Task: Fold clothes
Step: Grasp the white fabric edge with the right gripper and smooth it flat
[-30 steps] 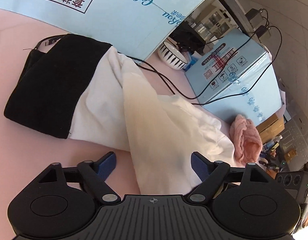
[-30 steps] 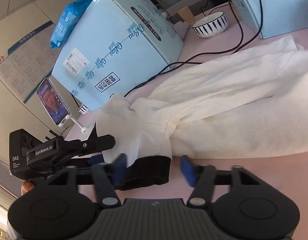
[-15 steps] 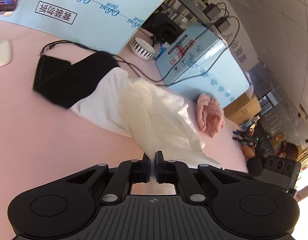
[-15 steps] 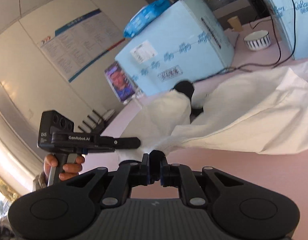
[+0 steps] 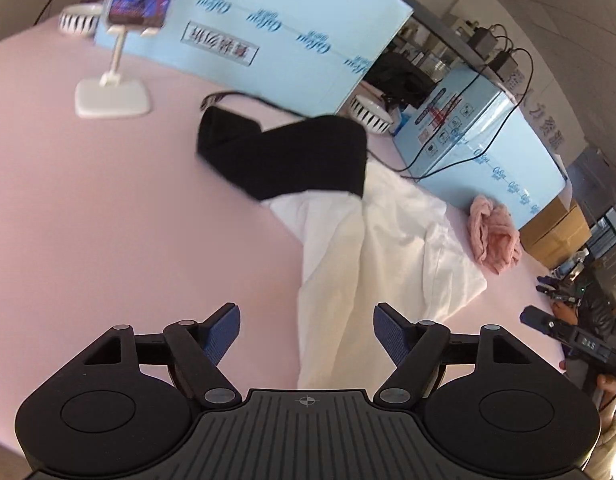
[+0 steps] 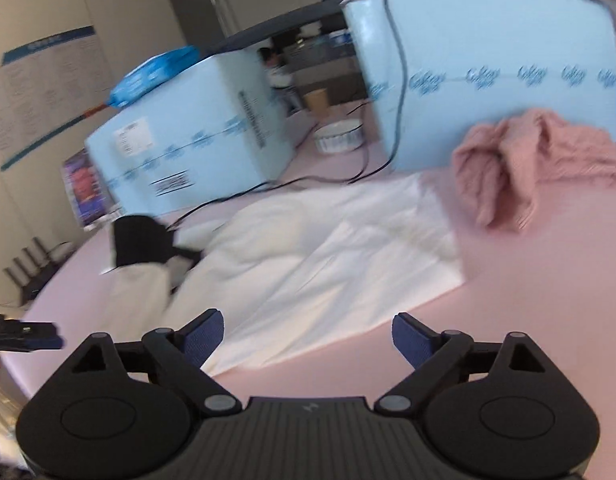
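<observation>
Garment (image 5: 372, 240) lies flat on desk (image 5: 108, 240), its far end folded over toward the phone stand (image 5: 114, 96). Crumpled cloth (image 5: 494, 236) just right of garment, against the right-hand box (image 5: 480, 152). Larger box (image 5: 276, 36) behind garment; bowl (image 5: 370, 114) between the two boxes. Cable (image 5: 428, 168) runs from right-hand box across garment's far edge. Second bowl (image 5: 78, 20) behind the stand.

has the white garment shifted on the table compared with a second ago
Yes. The white garment now lies folded over itself, its near edge drawn back toward the blue box. Both tongs, left and right, have just opened, with nothing held.
</observation>
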Action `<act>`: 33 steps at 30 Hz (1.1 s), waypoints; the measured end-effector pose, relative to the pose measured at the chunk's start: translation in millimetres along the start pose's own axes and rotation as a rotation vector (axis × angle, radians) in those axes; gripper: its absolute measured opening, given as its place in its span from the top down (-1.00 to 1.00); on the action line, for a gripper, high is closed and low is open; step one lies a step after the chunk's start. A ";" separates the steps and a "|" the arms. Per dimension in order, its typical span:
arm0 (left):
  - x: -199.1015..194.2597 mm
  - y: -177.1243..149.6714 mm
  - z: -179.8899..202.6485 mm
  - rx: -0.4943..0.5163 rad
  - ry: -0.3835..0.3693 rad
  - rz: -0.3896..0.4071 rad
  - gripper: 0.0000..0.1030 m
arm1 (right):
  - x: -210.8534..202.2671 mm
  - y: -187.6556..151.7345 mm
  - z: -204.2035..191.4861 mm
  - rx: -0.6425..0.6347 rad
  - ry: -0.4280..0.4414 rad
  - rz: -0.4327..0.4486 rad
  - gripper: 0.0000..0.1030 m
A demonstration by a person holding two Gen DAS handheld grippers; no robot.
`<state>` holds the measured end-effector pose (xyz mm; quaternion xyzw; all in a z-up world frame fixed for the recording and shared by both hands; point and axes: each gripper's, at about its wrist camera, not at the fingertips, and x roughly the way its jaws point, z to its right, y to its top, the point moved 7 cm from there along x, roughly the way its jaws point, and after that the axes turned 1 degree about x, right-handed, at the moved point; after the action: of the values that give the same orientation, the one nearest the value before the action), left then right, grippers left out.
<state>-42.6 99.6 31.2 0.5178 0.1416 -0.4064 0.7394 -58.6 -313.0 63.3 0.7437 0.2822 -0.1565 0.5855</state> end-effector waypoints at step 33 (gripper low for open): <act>-21.7 -16.1 -123.3 -0.496 0.005 0.120 -0.62 | -77.9 -81.9 109.0 0.247 -0.121 0.156 -0.71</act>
<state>-42.3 215.9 -17.9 0.3288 0.2076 -0.3132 0.8664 -159.0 -423.2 14.2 0.8190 0.1662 -0.1886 0.5158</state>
